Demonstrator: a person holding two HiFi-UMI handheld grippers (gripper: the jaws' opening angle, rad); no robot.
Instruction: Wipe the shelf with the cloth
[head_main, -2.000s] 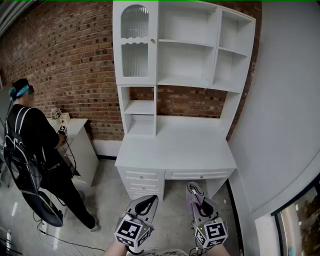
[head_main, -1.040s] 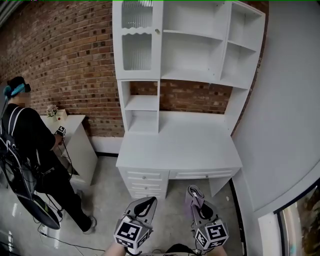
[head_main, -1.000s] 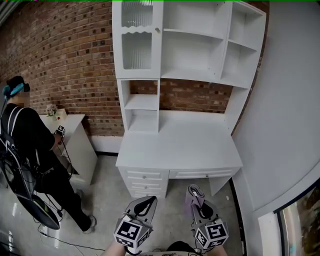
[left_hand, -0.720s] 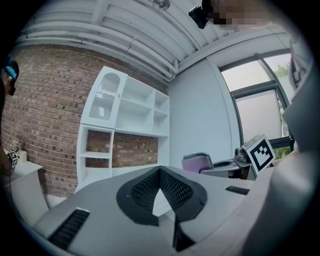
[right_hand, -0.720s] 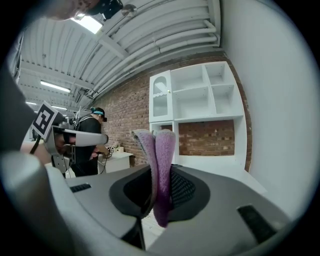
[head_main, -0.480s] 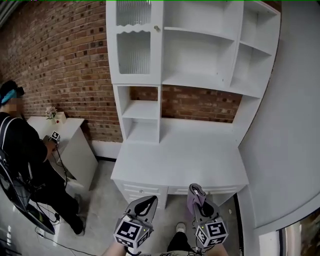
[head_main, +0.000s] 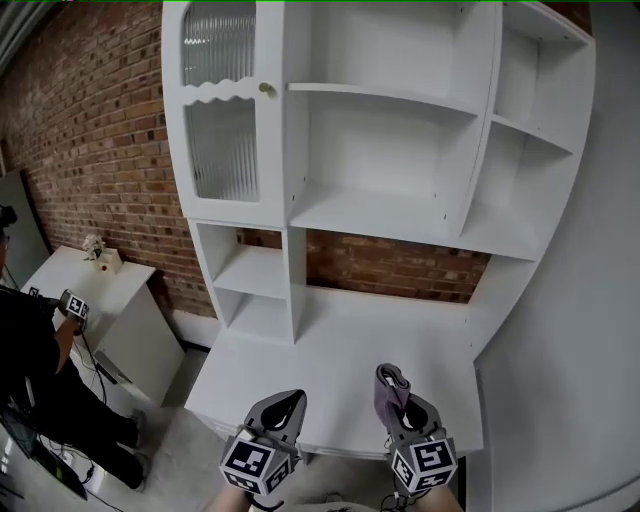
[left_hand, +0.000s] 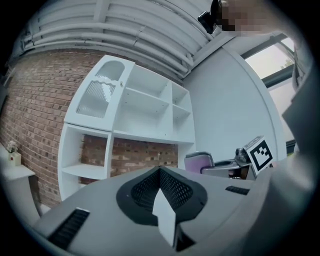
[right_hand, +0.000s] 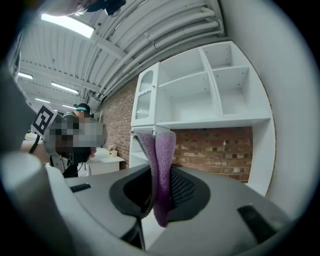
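The white shelf unit (head_main: 385, 215) stands on a white desk (head_main: 330, 375) against a brick wall, and it also fills the left gripper view (left_hand: 145, 115) and the right gripper view (right_hand: 200, 95). A purple cloth (head_main: 387, 387) is folded over the tip of my right gripper (head_main: 394, 392), whose jaws are shut on it; in the right gripper view the cloth (right_hand: 161, 165) stands up between them. My left gripper (head_main: 289, 404) is shut with nothing in it, its jaws meeting at a point (left_hand: 160, 171). Both grippers hover over the desk's front edge, well below the shelves.
A ribbed glass door (head_main: 222, 130) closes the unit's upper left compartment. A person in black (head_main: 30, 360) stands at the far left beside a small white cabinet (head_main: 95, 295). A white wall (head_main: 600, 300) borders the desk on the right.
The view has moved closer to the desk and shelf unit, which now loom larger. Both grippers have come from above the floor to over the desk's front edge, their jaws unchanged.
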